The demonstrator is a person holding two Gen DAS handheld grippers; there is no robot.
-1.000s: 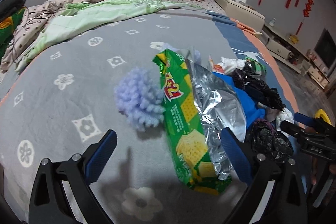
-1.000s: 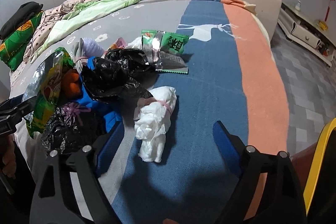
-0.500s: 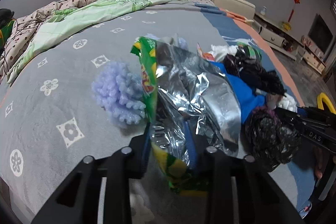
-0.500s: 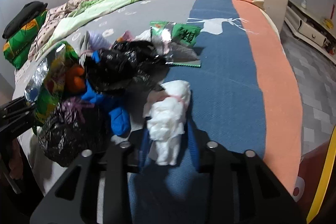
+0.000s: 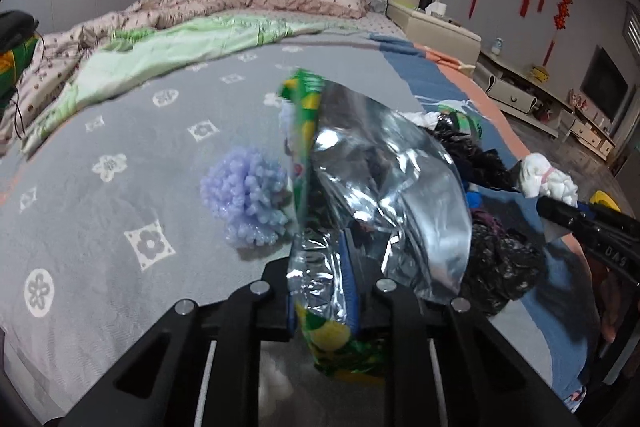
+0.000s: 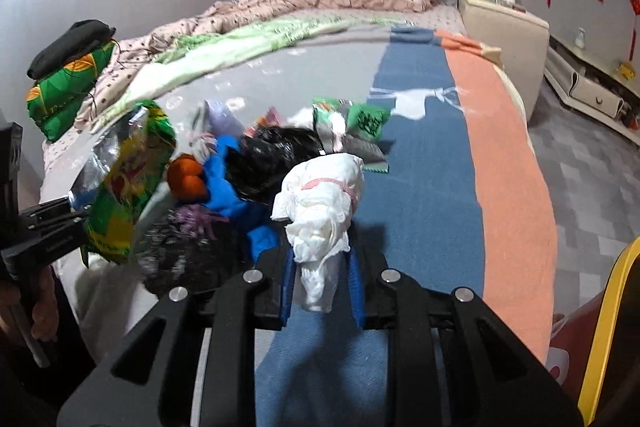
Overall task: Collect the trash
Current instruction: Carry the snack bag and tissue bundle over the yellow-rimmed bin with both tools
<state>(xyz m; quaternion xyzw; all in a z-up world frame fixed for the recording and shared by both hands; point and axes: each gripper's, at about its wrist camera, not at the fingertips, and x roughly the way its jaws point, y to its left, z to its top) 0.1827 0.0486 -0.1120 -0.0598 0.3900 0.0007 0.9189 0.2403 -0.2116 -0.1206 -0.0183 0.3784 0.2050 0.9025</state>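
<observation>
A green snack wrapper (image 5: 384, 187) with a silver foil inside hangs lifted off the bed, pinched by my left gripper (image 5: 320, 267), whose jaws are still closing on it. In the right wrist view the same wrapper (image 6: 128, 179) hangs from that left gripper (image 6: 52, 239) at the left edge. A white crumpled tissue wad (image 6: 324, 195) with a pink band is held up between the pads of my right gripper (image 6: 320, 267), whose jaws are also still closing. The left wrist view shows this wad (image 5: 548, 181) at the right, above the bed.
On the grey and blue blanket (image 6: 420, 187) lies a heap: black plastic bags (image 6: 272, 159), a blue cloth (image 6: 228, 183), orange pieces (image 6: 186, 179), another green wrapper (image 6: 360, 119). A purple fluffy ball (image 5: 246, 199) sits left of the held wrapper. A nightstand (image 6: 504, 27) stands beyond the bed.
Both grippers went from wide open to closed: the left on the green wrapper, the right on the white wad. Both items have been lifted off the blanket.
</observation>
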